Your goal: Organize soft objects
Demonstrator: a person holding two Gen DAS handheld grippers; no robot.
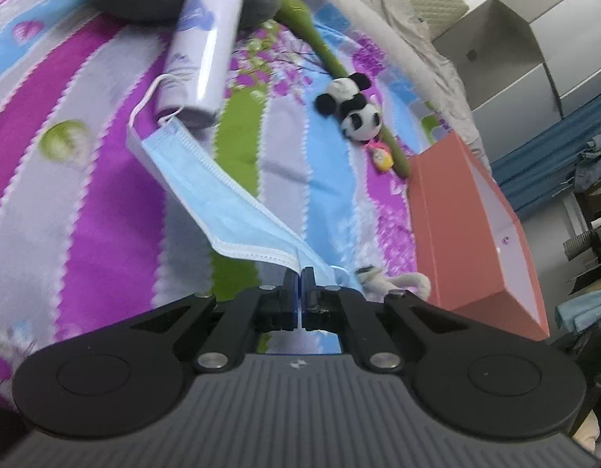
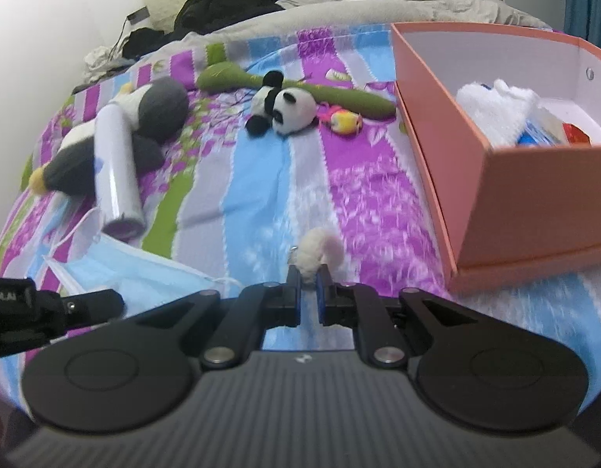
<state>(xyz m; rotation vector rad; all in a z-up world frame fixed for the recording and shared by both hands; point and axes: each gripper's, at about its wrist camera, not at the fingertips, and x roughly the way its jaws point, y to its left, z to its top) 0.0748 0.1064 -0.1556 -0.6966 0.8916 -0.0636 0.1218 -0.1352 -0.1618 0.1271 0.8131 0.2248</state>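
While angled downward, left tongs (image 1: 299,273) pinch mask (image 1: 207,179).

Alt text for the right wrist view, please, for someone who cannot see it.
The right gripper, jaws shut on a small white fluffy toy, hangs over a striped bedspread near an open pink box already holding soft items. A panda plush, penguin plush, white tube and blue face mask lie beyond.

Bright, even indoor light; slight motion blur, strong fisheye bending at edges.
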